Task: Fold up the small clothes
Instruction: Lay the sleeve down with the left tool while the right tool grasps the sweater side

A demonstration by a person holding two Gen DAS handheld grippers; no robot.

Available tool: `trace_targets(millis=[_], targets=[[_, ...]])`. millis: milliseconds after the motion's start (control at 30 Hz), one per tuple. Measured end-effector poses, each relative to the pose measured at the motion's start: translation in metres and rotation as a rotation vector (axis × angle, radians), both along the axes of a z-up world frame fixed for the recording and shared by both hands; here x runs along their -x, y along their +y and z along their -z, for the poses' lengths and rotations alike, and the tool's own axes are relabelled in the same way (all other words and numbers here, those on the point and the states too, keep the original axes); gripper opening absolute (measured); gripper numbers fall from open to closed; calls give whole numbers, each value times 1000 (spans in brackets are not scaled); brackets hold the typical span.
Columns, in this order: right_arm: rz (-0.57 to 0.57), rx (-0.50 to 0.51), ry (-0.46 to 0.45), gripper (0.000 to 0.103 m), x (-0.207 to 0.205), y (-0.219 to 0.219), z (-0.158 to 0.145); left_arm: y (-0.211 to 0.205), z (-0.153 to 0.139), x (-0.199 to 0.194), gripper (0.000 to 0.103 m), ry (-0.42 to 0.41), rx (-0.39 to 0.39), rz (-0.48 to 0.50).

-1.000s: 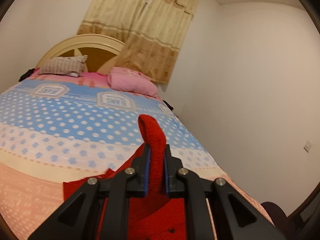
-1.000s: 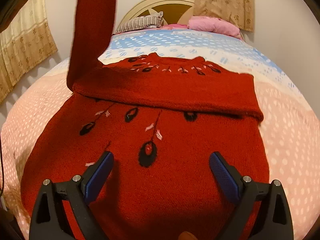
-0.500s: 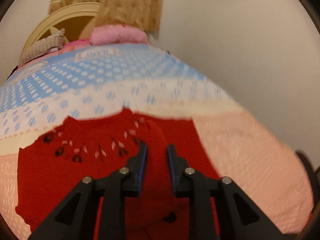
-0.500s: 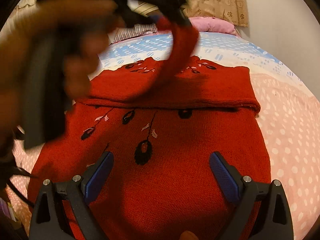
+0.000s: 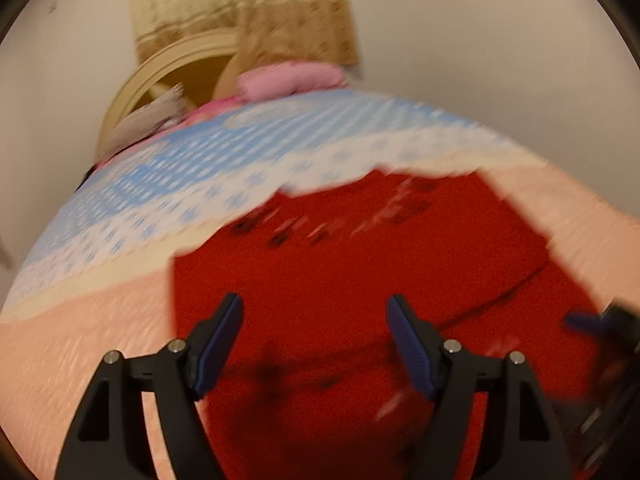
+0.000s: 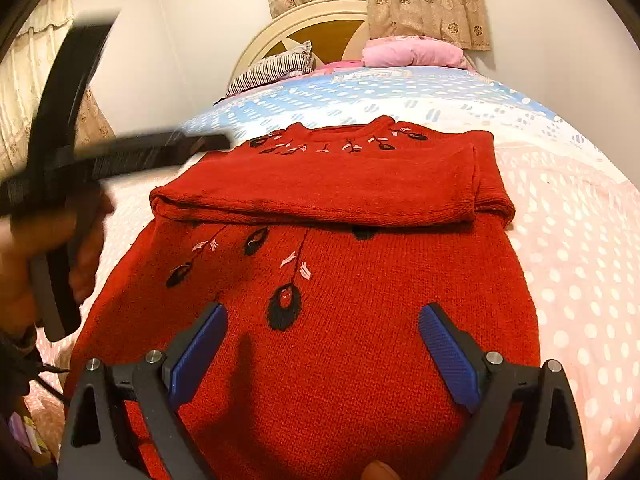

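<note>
Sleeves folded across a red sweater [image 6: 320, 312] on the bed [image 6: 568, 272], both tools, left tool [image 5: 316, 344] just opened and right tool [image 6: 320, 344], gape empty, final folds remaining.

The left tongs [image 5: 314, 344], clamped a second ago on the raised sleeve of the red knitted sweater with black and pink embroidery [image 5: 360, 264], have just been opening, and nothing sits between their blue pads now. The sleeve [image 6: 320, 188] no longer hangs in the air: it lies flat across the sweater's chest, ahead of the right tongs [image 6: 322, 354]. The left tongs have dropped lower over the sweater, their view tipping from the bedroom wall down to the fabric.
</note>
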State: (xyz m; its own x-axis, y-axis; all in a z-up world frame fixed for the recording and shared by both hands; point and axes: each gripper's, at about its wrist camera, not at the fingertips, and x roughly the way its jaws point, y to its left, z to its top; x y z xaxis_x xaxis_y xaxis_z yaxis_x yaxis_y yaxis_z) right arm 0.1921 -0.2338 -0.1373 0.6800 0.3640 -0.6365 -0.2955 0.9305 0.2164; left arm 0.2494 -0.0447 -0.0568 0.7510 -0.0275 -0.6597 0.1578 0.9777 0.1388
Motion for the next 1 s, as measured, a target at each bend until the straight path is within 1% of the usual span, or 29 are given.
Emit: trace_targets(millis=[67,133,200,267,333,400,433,533,600,667,700,800,833,867,933,1000], targets=[[7,3,2,97,-1,0,1,28,13,5,77,31,32,-58],[14,17,6,97,-1,2,1,54,24,7,77,65,97,-106],[20,47,10,97,1,6,1,71,32,5,77,99,159,-137],[27,87,13,97,1,11,2,78,37,3,77,116,210,-146],[32,119,13,97,1,15,2,80,42,-3,77,128,231,-146],[37,138,13,97,0,16,3,82,46,-12,77,145,252,-166],[40,137,11,97,0,15,2,89,49,-13,80,153,264,-182],[41,93,12,97,0,7,0,103,54,-18,92,160,252,-280],[50,43,19,97,1,-2,-4,105,59,-18,94,170,256,-280],[90,26,15,97,-2,-13,-13,99,59,-16,95,167,210,-279],[111,20,11,97,-6,-20,-18,100,59,-15,96,166,206,-282],[178,-26,24,96,-23,-43,-33,105,60,-13,98,166,234,-288],[196,-43,29,93,-29,-50,-37,107,60,-12,98,164,241,-288],[207,-55,39,83,-37,-56,-40,107,59,-12,98,162,244,-288],[229,-31,68,70,-55,-63,-41,107,60,-11,98,162,244,-287],[229,-1,78,65,-67,-62,-40,107,60,-12,99,165,243,-284]])
